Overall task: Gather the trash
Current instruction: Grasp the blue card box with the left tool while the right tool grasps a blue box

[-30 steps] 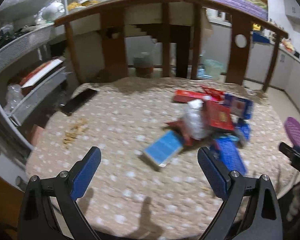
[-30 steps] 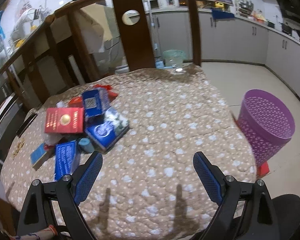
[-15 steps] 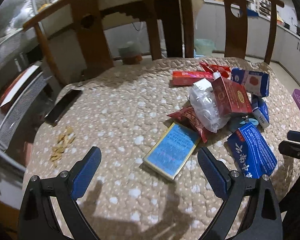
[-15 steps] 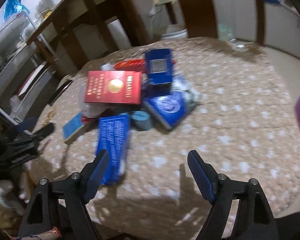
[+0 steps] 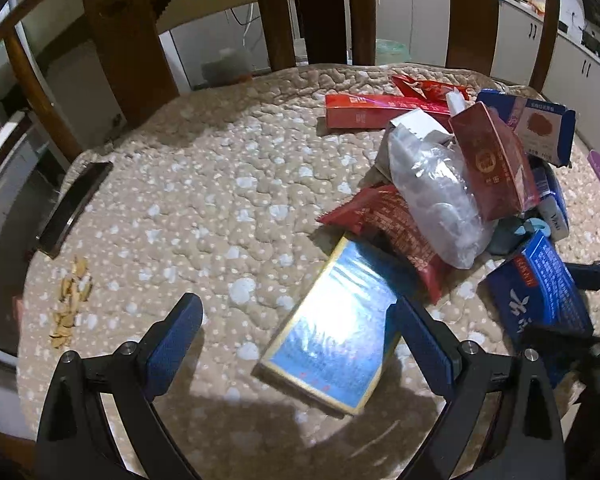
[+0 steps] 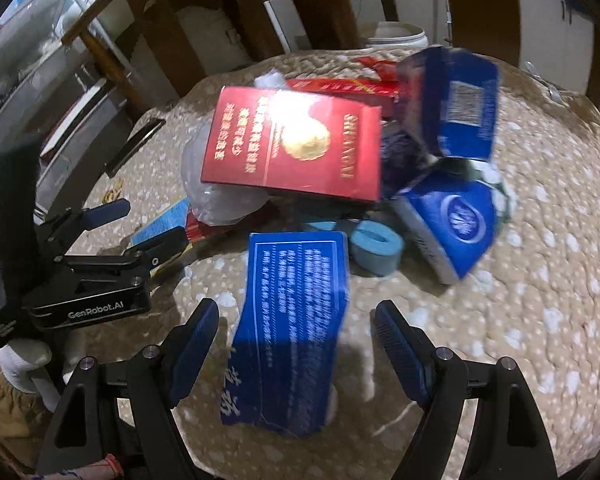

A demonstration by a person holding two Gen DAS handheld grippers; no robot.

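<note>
Right wrist: claw (image 6: 296, 346) nearer (spread) box (image 6: 292, 320).

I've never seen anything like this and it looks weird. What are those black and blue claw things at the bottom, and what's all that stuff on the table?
Each claw is a hand-held gripper: a person holds one in each hand and squeezes it to pinch things. A small camera sits on each one, looking out along its two fingers, so there are two pictures. One is from the left hand-held gripper, the other from the right hand-held gripper. In the right picture you can also see the left one from the side.

On the padded beige table cover lies a pile of trash: a light blue flat box, a dark blue carton, a red box, a crumpled clear plastic bag, a red snack wrapper and a blue tape roll.

Nothing is held. Both grippers are open, each hovering over a blue box.
</note>
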